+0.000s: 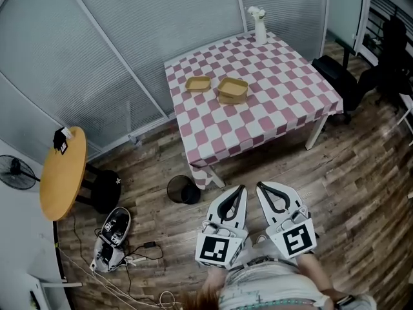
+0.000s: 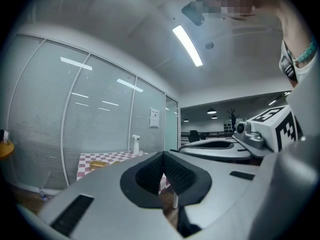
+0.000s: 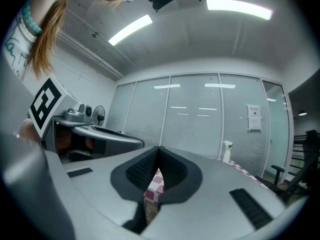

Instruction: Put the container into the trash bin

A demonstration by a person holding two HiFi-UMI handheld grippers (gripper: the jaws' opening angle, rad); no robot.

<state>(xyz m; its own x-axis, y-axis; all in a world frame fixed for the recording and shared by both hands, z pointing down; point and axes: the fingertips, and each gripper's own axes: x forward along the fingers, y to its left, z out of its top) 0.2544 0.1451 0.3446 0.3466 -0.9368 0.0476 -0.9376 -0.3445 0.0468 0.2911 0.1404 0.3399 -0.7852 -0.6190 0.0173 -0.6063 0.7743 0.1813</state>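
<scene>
head view: the container (image 1: 233, 90) is located on the checked bench (image 1: 284, 89), upper centre. the trash bin (image 1: 183, 190) is set on the floor, centre. the left tool (image 1: 241, 188) and right tool (image 1: 259, 185) are shown lower centre.
left gripper view: jaws pressed together, nothing held.
right gripper view: jaws pressed together, nothing held.

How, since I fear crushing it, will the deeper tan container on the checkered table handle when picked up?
The deeper container looks like thin, open-topped takeaway ware, so it is probably light and its walls may flex under a squeeze. Its flat, wide base suggests it will slide on the tablecloth rather than tip or roll.
</scene>
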